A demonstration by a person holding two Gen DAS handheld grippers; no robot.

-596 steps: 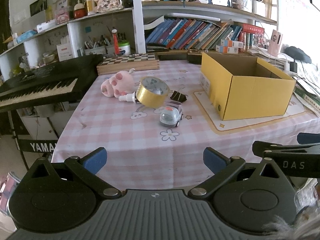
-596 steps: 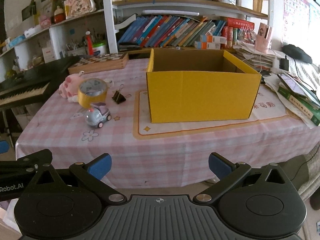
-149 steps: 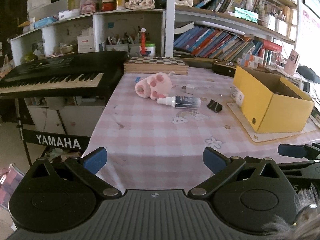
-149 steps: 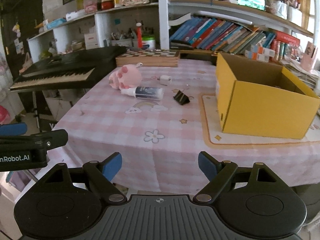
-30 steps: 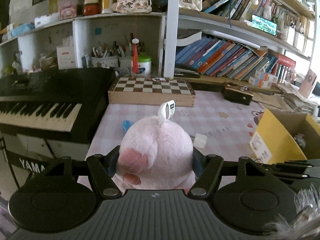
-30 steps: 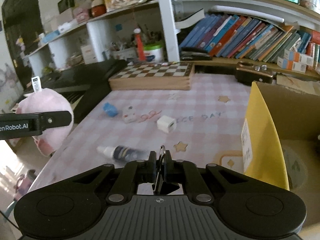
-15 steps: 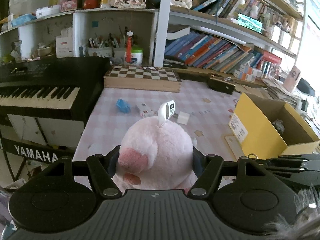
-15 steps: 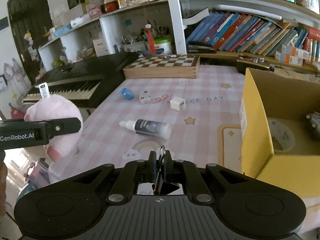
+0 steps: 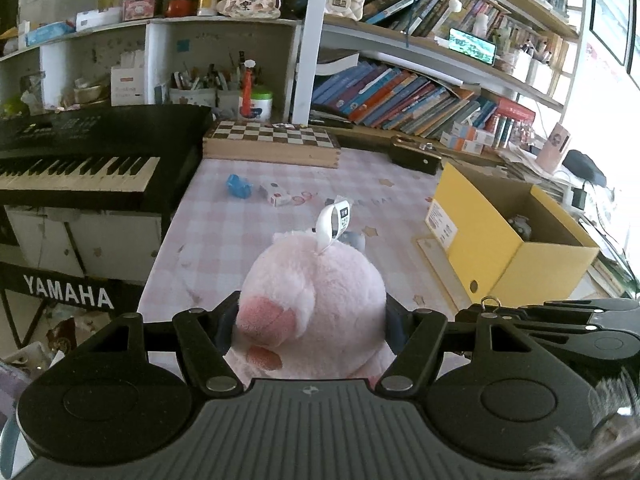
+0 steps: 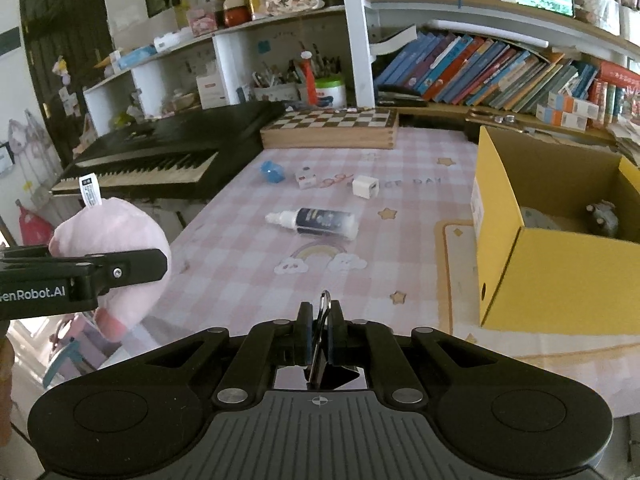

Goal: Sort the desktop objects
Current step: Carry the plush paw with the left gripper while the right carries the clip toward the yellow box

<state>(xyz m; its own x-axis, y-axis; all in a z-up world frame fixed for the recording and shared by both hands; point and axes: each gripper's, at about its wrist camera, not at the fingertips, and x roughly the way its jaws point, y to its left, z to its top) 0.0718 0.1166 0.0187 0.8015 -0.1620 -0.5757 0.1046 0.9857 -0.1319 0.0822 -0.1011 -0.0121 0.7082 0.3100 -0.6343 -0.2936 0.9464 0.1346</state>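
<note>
My left gripper point(image 9: 310, 326) is shut on a pink plush toy point(image 9: 316, 296) with a white tag, held in the air before the table's near left edge; the toy also shows in the right wrist view point(image 10: 116, 232). My right gripper point(image 10: 320, 330) is shut on a black binder clip point(image 10: 320, 344), held above the table's front edge. The open yellow box point(image 10: 552, 264) stands on the right, with a small toy car point(image 10: 604, 212) and a tape roll inside. A small bottle point(image 10: 316, 222) lies on the pink checked tablecloth point(image 10: 248, 264).
A white cube point(image 10: 366, 187), a small white box point(image 10: 306, 178) and a blue object point(image 10: 273, 171) lie further back. A chessboard box point(image 10: 332, 128) sits at the back edge. A black keyboard point(image 10: 168, 148) stands left of the table. Bookshelves rise behind.
Both grippers have drawn back from the table with the plush toy and the clip still held. The table and box look farther away and more of them shows.
</note>
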